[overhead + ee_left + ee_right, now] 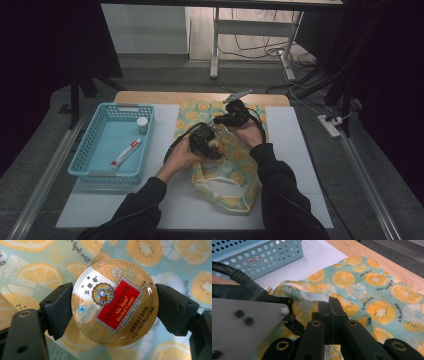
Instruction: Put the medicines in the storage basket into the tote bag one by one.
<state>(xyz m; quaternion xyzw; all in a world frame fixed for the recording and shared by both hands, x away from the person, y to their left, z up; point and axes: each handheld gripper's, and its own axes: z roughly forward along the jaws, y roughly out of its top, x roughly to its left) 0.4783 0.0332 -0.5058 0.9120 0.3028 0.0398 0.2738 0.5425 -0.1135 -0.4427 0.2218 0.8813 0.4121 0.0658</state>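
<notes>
We keep the right gripper (329, 305) pinching the bag (372, 287) rim high; the left gripper (113, 303), clamping the candy tin (115, 302), lowers it straight below.

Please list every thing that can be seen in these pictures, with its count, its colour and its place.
candy tin: one, round, gold with a red label, between the left gripper's pads above the bag.
fabric bag: one, pale teal with orange slices, on the mat in the middle.
basket: one, light blue, perforated, on the mat at the left.
tube: one, white and red, lying in the basket.
small bottle: one, white, at the basket's far right corner.
mat: one, white, covering the table.
table: one, wooden.
left gripper: black, shut on the tin.
right gripper: black, shut on the bag's edge.
sleeves: two, dark.
</notes>
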